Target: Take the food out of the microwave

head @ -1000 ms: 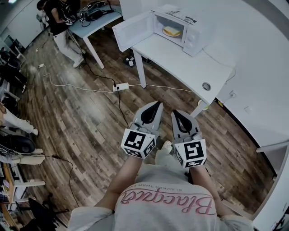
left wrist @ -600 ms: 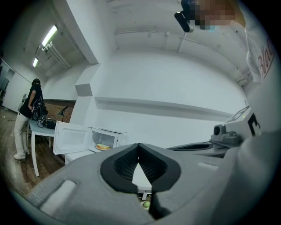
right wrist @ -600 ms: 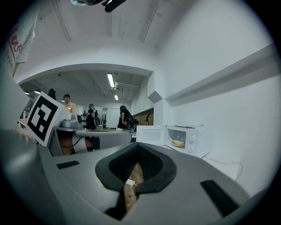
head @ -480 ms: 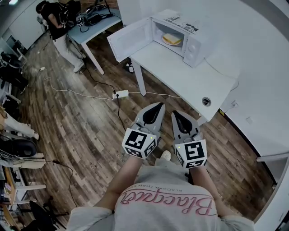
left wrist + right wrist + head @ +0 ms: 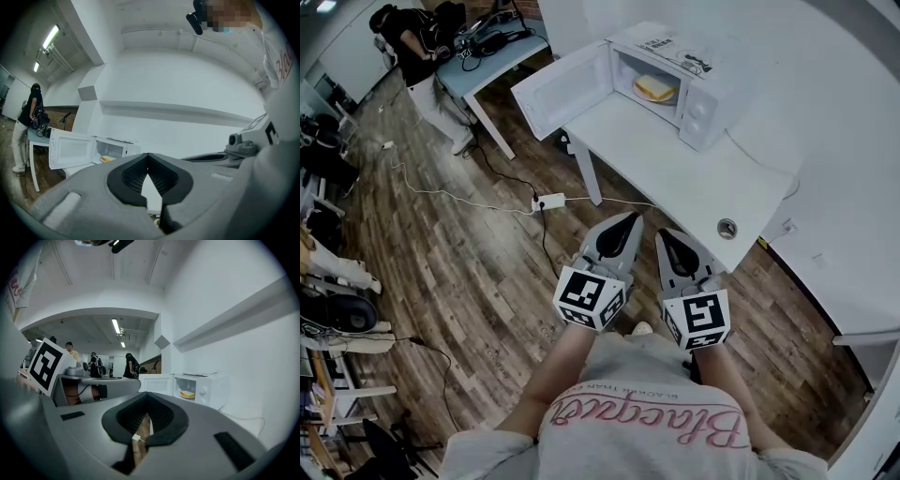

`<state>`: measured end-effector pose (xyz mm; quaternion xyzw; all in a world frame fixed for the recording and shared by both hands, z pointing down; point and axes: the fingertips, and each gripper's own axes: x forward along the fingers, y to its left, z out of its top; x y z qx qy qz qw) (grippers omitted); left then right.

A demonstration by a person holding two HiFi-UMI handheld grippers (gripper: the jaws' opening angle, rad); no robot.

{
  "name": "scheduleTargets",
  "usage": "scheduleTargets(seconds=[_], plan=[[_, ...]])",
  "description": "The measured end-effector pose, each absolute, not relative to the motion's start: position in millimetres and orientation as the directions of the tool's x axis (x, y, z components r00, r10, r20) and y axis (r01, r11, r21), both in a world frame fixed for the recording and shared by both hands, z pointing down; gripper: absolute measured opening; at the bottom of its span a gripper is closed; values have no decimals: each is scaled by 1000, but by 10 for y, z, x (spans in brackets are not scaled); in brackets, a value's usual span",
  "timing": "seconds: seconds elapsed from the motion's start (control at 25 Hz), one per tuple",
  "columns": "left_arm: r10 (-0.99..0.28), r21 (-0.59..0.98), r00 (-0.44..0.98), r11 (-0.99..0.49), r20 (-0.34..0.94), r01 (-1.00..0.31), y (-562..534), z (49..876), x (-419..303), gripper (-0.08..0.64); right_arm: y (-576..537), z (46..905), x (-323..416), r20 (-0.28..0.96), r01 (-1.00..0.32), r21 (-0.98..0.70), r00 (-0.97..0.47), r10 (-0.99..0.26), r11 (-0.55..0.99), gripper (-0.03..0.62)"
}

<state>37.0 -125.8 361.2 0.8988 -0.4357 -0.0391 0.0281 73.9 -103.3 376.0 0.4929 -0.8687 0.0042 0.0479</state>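
Food (image 5: 656, 89) sits inside the open microwave (image 5: 701, 103), which has drawn nearer in the head view. The left gripper (image 5: 626, 221) and right gripper (image 5: 663, 236), both clenched on nothing, are well short, so closing in comes first.

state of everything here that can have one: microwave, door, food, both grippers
microwave, on the white table, cavity exposed
door, swung fully open to the side
food, inside the microwave, not taken out
left gripper, jaws together, empty, short of the table
right gripper, jaws together, empty, short of the table
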Motion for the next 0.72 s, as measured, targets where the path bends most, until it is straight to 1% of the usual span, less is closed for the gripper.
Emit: scheduleTargets(seconds=[0.72], plan=[[-799,106,599,-602,-57,-792,-1645,3677,408,5,-1392,3827,828,103,-853,58,-512,-853,519,11]])
